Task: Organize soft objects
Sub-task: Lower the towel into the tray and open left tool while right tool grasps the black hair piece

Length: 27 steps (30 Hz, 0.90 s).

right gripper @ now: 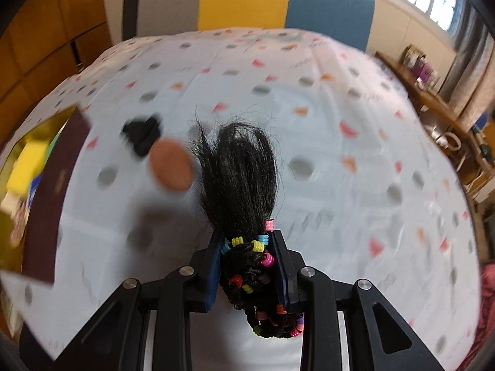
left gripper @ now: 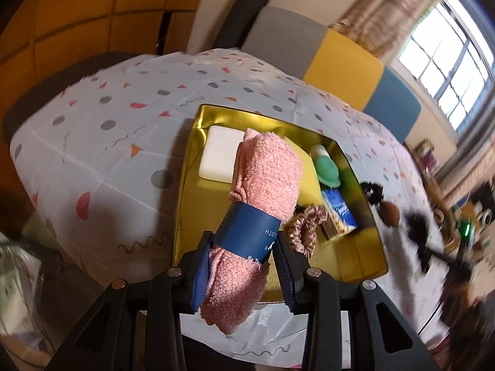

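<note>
My left gripper (left gripper: 244, 266) is shut on a rolled pink cloth (left gripper: 266, 170) with a blue paper band, held above the near edge of a gold box (left gripper: 191, 167). The box holds a white sponge (left gripper: 221, 156), a yellow sponge (left gripper: 309, 182), a green and white item (left gripper: 324, 167), a blue packet (left gripper: 338, 213) and a pink scrunchie (left gripper: 304, 227). My right gripper (right gripper: 247, 266) is shut on a black hairpiece (right gripper: 239, 179) with coloured beads, held above the table. A brown round pad (right gripper: 170, 165) and a black scrunchie (right gripper: 140, 134) lie on the table beyond it.
The table has a white cloth (right gripper: 340, 185) with coloured shapes. The gold box (right gripper: 18, 160) shows at the left edge of the right wrist view. A grey, yellow and blue chair back (right gripper: 247, 0) stands behind the table. Shelves with clutter (right gripper: 448, 117) are at right.
</note>
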### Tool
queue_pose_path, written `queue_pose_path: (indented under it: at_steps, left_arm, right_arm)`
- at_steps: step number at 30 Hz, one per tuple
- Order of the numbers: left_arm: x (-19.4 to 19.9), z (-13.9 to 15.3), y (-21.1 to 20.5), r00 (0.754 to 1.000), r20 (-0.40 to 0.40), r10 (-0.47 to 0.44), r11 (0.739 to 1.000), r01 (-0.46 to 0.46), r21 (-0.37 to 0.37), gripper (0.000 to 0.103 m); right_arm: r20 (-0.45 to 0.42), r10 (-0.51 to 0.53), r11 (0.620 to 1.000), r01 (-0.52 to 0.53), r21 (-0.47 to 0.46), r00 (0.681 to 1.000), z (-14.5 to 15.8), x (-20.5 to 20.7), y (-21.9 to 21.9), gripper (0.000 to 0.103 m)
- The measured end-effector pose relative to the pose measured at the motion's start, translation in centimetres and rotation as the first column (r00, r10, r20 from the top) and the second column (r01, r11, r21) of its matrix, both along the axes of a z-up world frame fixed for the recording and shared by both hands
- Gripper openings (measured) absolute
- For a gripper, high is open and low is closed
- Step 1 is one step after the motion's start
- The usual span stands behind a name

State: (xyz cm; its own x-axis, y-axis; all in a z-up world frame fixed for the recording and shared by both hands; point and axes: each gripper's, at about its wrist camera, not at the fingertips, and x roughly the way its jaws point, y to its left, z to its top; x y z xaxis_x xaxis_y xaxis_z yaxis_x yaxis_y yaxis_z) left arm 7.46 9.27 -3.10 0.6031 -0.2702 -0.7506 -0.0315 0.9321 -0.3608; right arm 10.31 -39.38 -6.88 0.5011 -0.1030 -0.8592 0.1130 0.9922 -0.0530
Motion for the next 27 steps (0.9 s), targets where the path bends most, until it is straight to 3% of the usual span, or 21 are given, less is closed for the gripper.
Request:
queue_pose_path:
  at_steps: [4,8,14,19,27]
  left_arm:
    - [1.3,0.0,0.7,0.999,-0.028,0.024,0.998,-0.026,-0.065,0.038]
    - [3.2,-0.3,0.7,0.997,-0.048,0.054,0.996,-0.058,-0.073,0.039]
    - [6.0,-2.7,0.3,0.990,-0.118,0.078,0.997,-0.080,-0.011,0.040]
    - [6.4,-3.8,-0.2,0.985,-0.149,0.082,0.995,-0.073,0.061,0.048]
    - [3.9,-1.5,-1.8,0.998,-0.032,0.050,0.977,-0.042,0.208,0.051]
  right_arm:
    - [-0.027,0.021,1.000,-0.021,0.010,0.999,-2.1,-2.2,1.9,0.030]
    - [-0.029,0.017,1.000,-0.017,0.027,0.999,-3.3,-2.5,2.3,0.031]
    - [-0.012,0.001,0.999,-0.001,0.039,1.000,-3.4,-2.3,2.2,0.031]
    - [-0.009,-0.003,0.999,0.003,0.039,1.000,-3.7,-2.2,2.2,0.032]
    - [-0.005,-0.001,1.000,0.001,0.016,1.000,-4.0,-2.2,2.4,0.032]
